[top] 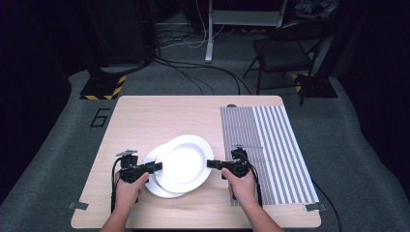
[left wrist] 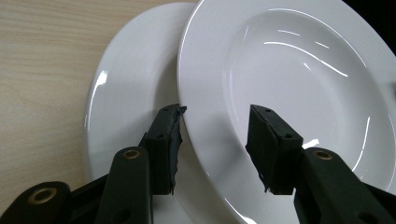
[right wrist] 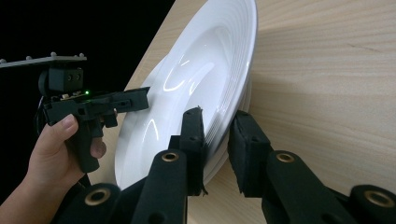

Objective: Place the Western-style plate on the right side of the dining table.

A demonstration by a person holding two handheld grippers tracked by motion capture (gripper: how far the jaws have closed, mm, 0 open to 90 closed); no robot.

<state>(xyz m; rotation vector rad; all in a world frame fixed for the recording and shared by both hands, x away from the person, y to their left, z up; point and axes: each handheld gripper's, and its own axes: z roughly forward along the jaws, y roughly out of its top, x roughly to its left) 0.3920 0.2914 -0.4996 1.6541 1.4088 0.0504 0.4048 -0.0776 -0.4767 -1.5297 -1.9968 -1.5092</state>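
Two white plates on the counter (top: pixel 145 116), just left of the striped mat (top: pixel 270 145). Upper plate (top: pixel 183 163) lies offset over the lower plate (top: pixel 153 186), overlapping most of it, shifted toward the mat.

Right gripper (top: pixel 211 164) is clamped on the upper plate's mat-side rim; in the right gripper view the pads pinch the edge (right wrist: pixel 219 135). Left gripper (top: pixel 157 166) sits at the opposite rim, jaws apart. In the left gripper view the rim (left wrist: pixel 205 140) runs between the pads without visible pressing, so I read that as not gripping.

Status guess: upper plate is grasped on one side only and looks tilted or partly raised off the lower one. Either stacking or unstacking; can't tell which. Left to do: square it up on the lower plate or carry it clear, then let go.
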